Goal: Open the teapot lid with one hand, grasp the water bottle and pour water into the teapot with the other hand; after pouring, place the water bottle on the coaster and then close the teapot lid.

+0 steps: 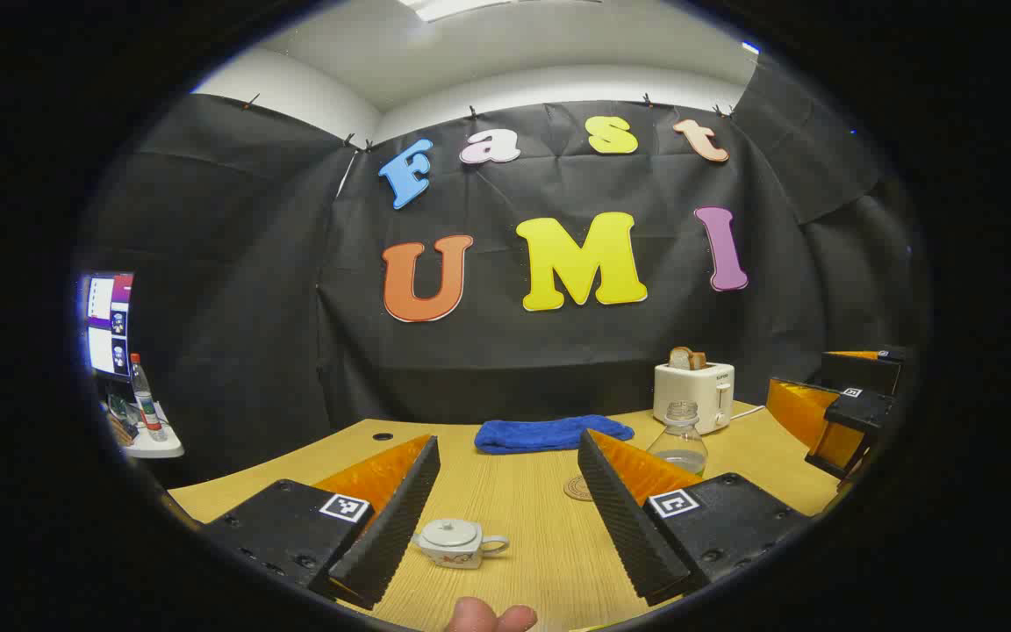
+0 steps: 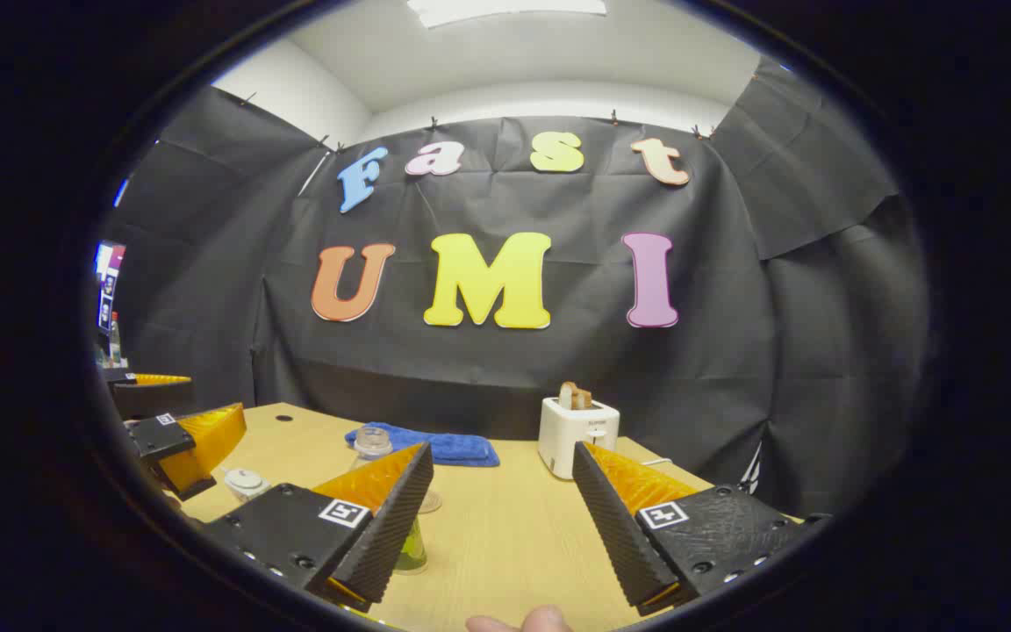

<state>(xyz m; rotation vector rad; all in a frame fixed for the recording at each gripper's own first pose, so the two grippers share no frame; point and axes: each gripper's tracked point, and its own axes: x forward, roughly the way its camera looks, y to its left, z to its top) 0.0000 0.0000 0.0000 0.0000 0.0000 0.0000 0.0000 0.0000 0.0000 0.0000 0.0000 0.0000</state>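
In the left gripper view the left claw (image 1: 510, 518) hangs over the near edge of the tabletop (image 1: 532, 509) with its fingers spread wide and nothing between them. The teapot (image 1: 457, 542) sits on the wood in that gap, close to the near edge and nearer the finger on the left of the view, apart from both; its lid (image 1: 450, 529) is on, and its handle points to the right of the view. Farther in, a round coaster (image 1: 577, 488) lies flat, partly hidden behind the finger on the right of the view, and the water bottle (image 1: 679, 437) stands upright just beyond it, uncapped, with a little water in the bottom. A blue towel (image 1: 551, 434) lies folded along the far edge, and a white toaster (image 1: 694, 394) holding bread stands near the far right corner. A fingertip (image 1: 490, 617) of the person shows at the bottom edge. The right claw (image 1: 848, 412) shows at the right side of that view, above the tabletop's right edge. In the right gripper view the right claw (image 2: 501, 527) is likewise spread wide and empty over the near edge; the bottle (image 2: 372, 443) rises behind the finger on the left of the view, in front of the towel (image 2: 435, 446), the toaster (image 2: 577, 434) stands toward the far edge, and the teapot (image 2: 245, 482) sits near the left edge just beside the left claw (image 2: 181, 439).
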